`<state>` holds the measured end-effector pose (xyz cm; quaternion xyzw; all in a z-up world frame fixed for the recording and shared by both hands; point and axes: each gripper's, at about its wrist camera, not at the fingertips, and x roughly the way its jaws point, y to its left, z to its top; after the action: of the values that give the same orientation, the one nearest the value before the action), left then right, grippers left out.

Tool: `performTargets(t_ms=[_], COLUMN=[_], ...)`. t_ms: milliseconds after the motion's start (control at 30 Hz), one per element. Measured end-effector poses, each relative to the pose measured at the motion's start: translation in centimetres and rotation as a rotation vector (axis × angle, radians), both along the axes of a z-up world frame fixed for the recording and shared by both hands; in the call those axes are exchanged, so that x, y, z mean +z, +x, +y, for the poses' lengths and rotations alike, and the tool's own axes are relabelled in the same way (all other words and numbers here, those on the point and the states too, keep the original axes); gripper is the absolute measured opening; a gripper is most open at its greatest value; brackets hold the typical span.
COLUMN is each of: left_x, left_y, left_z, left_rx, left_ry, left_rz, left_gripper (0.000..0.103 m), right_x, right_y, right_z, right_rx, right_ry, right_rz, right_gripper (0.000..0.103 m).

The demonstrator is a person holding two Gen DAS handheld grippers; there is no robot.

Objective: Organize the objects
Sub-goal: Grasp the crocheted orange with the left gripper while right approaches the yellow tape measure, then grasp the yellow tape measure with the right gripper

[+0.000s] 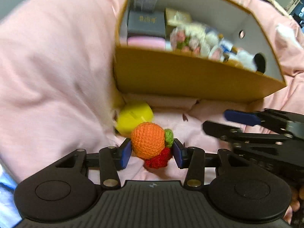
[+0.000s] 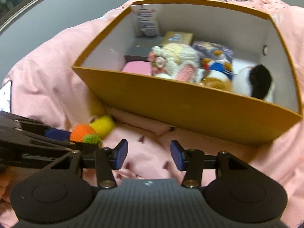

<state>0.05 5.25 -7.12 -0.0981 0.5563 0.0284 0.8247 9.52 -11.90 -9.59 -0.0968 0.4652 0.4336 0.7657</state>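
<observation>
My left gripper (image 1: 152, 153) is shut on a crochet fruit toy (image 1: 148, 140), an orange ball with a green leaf and a red part below, held above the pink bedding. The toy also shows in the right wrist view (image 2: 82, 132). A yellow toy (image 1: 134, 117) lies just beyond it, against the corner of an open orange cardboard box (image 1: 190, 79). The box (image 2: 190, 110) holds plush toys (image 2: 180, 62), small boxes and a pink item. My right gripper (image 2: 148, 153) is open and empty, low over the bedding in front of the box, to the right of the left gripper.
Pink quilted bedding (image 2: 47, 79) bulges up at the left of the box and surrounds it. A grey wall (image 2: 57, 13) lies beyond. A black-and-white plush (image 2: 256, 81) fills the box's right end. A person's fingers (image 1: 296, 199) show at the far right edge.
</observation>
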Motion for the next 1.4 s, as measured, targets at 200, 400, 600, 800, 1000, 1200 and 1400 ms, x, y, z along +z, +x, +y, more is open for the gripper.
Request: performTargets(t_ms=[200,400,600,800,1000,1200,1400], left_x=[3.2,3.9,4.2,3.6,3.0,2.8,3.2], left_y=[-0.3,2.0,2.1,2.1,2.2,2.1,1.8], left_z=[0.2,1.9,3.1,3.7,4.0,4.3,4.0], left_rx=[-0.023,0.007,0.026,0.035,0.043,0.055,0.048], left_ry=[0.149,0.138,0.135,0.132,0.127,0.128,0.138], left_rz=[-0.103,-0.117,-0.124,-0.108,-0.095,-0.091,-0.096], left_gripper=[0.052,0.052,0.052,0.052,0.052,0.052,0.052], right_x=[0.0,-0.7,-1.8,-3.1,-4.0,-4.6,-3.5], right_y=[-0.5,-1.7,-2.3,-2.8,-2.9,-3.1,-3.9], right_z=[2.9,6.4,9.3,11.1,11.7,11.6,10.7], right_rx=[0.118,0.319,0.519,0.621,0.615,0.53,0.487], right_ry=[0.015,-0.025,-0.054,-0.086,-0.097,-0.075,-0.08], right_rz=[0.03,-0.03,-0.097,-0.116,-0.113,-0.129,-0.212], right_gripper=[0.052,0.058,0.061,0.061,0.061,0.055,0.051])
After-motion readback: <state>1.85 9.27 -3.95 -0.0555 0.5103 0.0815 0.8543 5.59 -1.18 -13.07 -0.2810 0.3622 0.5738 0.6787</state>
